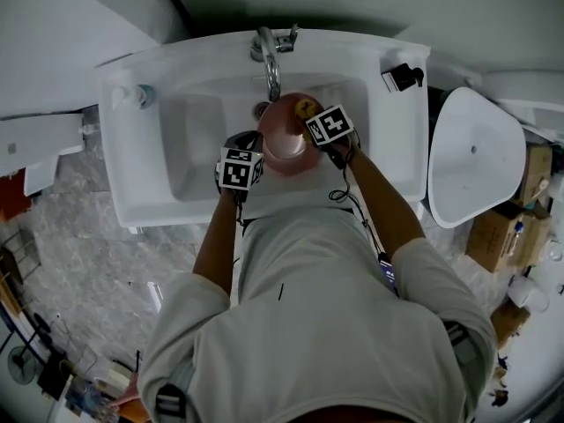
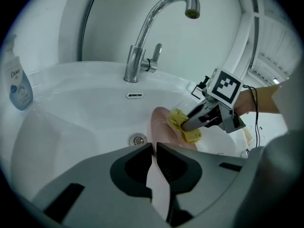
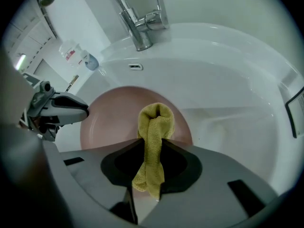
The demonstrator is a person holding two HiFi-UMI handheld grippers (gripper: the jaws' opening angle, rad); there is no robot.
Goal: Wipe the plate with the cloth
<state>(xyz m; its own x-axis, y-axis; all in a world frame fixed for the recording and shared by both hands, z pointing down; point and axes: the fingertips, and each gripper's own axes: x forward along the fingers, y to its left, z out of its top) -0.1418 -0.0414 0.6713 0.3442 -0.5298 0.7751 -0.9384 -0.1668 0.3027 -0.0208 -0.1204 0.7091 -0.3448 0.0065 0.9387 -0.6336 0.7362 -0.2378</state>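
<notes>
Plate (image 1: 284, 135), pink and round, is held inside the white sink (image 1: 132, 174), above the basin floor and close to the drain (image 2: 138, 139), below the spout of the chrome faucet (image 1: 269, 55). In the left gripper view the plate stands on edge, and its rim runs straight into the left claw (image 2: 154, 148), whose two jaws are clamped on that rim. A yellow cloth (image 3: 154, 137) is pinched in the closed right claw (image 3: 151, 146). A fold of it bulges out past the jaw tips and lies against the plate's inner face, while a loose end hangs back between the jaws. From the head view, the two claws meet over the basin: the left claw (image 1: 256, 146) is at the plate's near left edge, and the right claw (image 1: 310, 113) reaches in from the right with the cloth (image 1: 305, 107) on the plate. Each carries a cube with black-and-white square markers. A soap bottle (image 2: 16, 87) stands on the sink's back left corner. The person's bare forearms and pale shirt fill the lower part of the head view.
</notes>
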